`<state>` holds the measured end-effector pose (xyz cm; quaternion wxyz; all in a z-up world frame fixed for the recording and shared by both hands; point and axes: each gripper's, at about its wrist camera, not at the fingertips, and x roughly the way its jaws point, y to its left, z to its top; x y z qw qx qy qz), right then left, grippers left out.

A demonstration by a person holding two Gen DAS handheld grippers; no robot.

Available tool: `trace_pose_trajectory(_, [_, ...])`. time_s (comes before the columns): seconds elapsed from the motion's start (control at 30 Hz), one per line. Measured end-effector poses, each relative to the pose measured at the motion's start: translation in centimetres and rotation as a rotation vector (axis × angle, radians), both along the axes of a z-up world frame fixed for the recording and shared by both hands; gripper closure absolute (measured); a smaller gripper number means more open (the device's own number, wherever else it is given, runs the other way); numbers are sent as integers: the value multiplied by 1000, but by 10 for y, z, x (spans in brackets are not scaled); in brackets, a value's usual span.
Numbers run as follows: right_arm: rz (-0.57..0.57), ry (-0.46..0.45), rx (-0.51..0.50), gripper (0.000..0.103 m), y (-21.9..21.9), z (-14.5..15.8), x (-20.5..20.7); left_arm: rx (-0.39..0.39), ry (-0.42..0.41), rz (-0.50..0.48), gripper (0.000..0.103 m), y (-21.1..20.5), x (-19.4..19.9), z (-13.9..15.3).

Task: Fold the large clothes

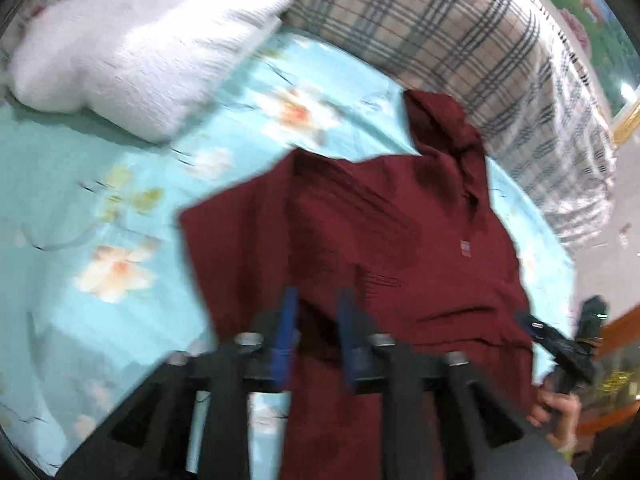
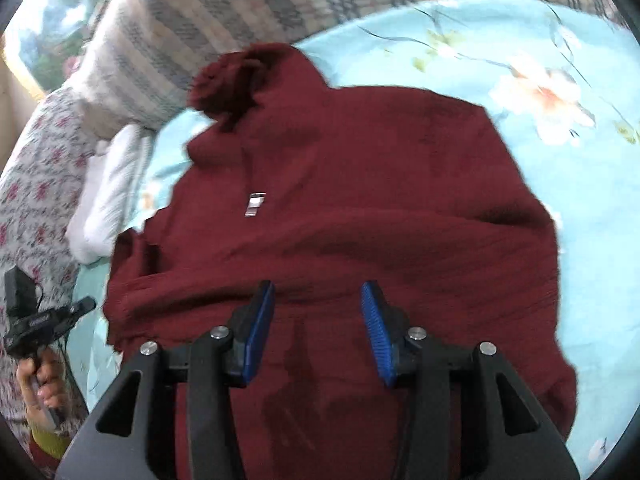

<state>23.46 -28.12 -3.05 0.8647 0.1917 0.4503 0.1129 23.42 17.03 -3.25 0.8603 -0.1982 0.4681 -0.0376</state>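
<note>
- So far the maroon hoodie (image 2: 340,184) lies on the light-blue flowered bedsheet (image 1: 100,208), front side up with a small white label on the chest, its hood bunched at the end nearest the plaid blanket (image 1: 420,28).
- Judging by its compact outline, with no sleeve stretching out onto the sheet, the sides seem already folded in, though blur hides where the sleeves lie.
- Near the hoodie's bottom hem, a fold of cloth appears laid back over the body, which suggests a lengthwise fold is under way or just set down.
- Above that hem, the left gripper (image 1: 316,304) has its blue pads partly apart, with cloth beneath them but nothing pinched.
- Likewise the right gripper (image 2: 318,292) hovers over the lower part of the hoodie, jaws partly apart and holding nothing.
- Beside the hoodie, a white pillow (image 1: 140,48) sits clear of the work.
- What looks left: bring the hood end down or the hem up once more, tuck the hood, and smooth the bundle.
</note>
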Motion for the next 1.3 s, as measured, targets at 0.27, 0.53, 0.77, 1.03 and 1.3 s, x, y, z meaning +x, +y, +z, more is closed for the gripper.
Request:
trace_pose_trajectory(0.27, [119,-10,128,57,56,3,-19,171,108,-31,58,-7,32,-48])
trace_pose_trajectory(0.53, [277,5,147,57,114,-4,-21,73,30,-84,94,9,14,-27])
trace_pose_trajectory(0.77, [317,3,169,57,141,-6,-14,99,110,-121,81,4,25,-48])
trace_pose_trajectory(1.03, [326,-1,164,59,159,-4,-11,-69,-56,-35,101,45,-4,-9])
trace_pose_trajectory(1.3, [391,70,208,74,220,-28,28,-124,-338,-62,101,65,-56,132])
